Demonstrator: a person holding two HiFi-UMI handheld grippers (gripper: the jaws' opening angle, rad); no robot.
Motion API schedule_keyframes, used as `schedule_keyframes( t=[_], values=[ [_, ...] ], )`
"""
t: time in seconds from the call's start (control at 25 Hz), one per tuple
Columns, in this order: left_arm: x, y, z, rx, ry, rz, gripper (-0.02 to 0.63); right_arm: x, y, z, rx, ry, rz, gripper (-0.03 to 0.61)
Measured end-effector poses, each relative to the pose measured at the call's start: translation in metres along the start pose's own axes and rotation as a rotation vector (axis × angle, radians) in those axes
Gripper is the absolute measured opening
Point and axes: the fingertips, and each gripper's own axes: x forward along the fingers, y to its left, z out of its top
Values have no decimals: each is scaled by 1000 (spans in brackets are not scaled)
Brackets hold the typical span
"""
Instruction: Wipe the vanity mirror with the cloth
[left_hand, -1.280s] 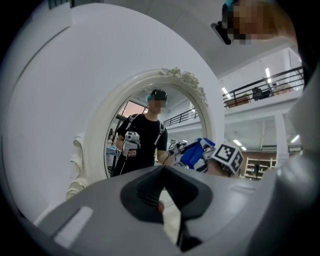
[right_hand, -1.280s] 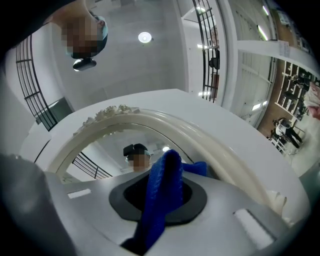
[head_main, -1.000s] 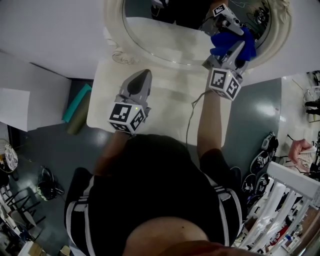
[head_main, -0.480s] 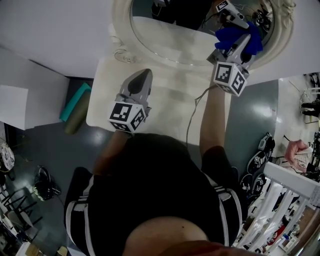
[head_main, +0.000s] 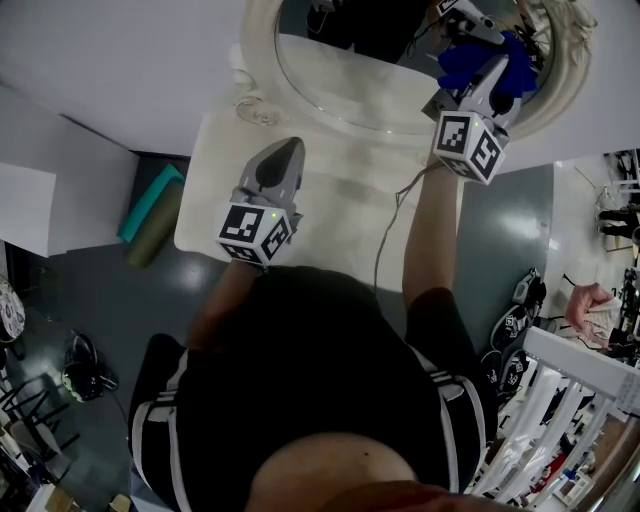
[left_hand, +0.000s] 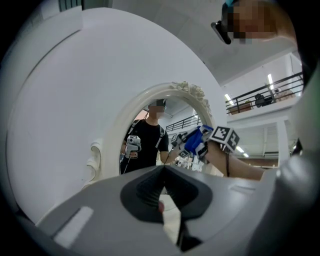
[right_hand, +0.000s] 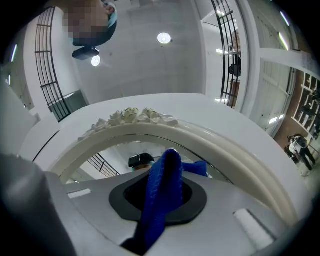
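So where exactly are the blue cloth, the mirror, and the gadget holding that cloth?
blue cloth (right_hand: 162, 195): right gripper view, on the fold pinched between the jaws.
vanity mirror (head_main: 360, 90): head view, on the glass inside the white frame.
right gripper (head_main: 497, 70): head view, at its tip, against the cloth.

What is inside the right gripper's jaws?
The right gripper is shut on a blue cloth, held up at the mirror. The cloth covers the glass just behind it, so that bit cannot be seen.
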Motion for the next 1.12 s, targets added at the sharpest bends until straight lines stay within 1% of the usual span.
schedule_keyframes(
  t=[0.2, 0.4, 0.56, 0.68, 0.76, 0.88, 0.96, 1.12],
  values=[
    [-4, 6, 4, -8, -10, 4, 11, 11, 27, 12, -81, -2, 46, 40],
    [-5, 11, 4, -19, -16, 9, 11, 20, 61, 17, -206, -3, 116, 40],
    [-6, 15, 2, -27, -17, 16, 9, 21, 92, 13, -305, 3, 190, 40],
    [-10, 20, 2, -31, -17, 25, 11, 17, 121, 5, -374, -2, 250, 40],
    [-13, 24, 3, -32, -18, 35, 11, 13, 144, 0, -420, -40, 298, 40],
    [-18, 32, 4, -36, -23, 56, 11, 3, 174, -13, -461, -81, 355, 40],
    [-22, 38, 3, -39, -22, 72, 11, -5, 186, -28, -488, -72, 375, 40],
    [-31, 49, 0, -44, -15, 101, 11, -22, 211, -62, -546, 7, 426, 40]
  ],
)
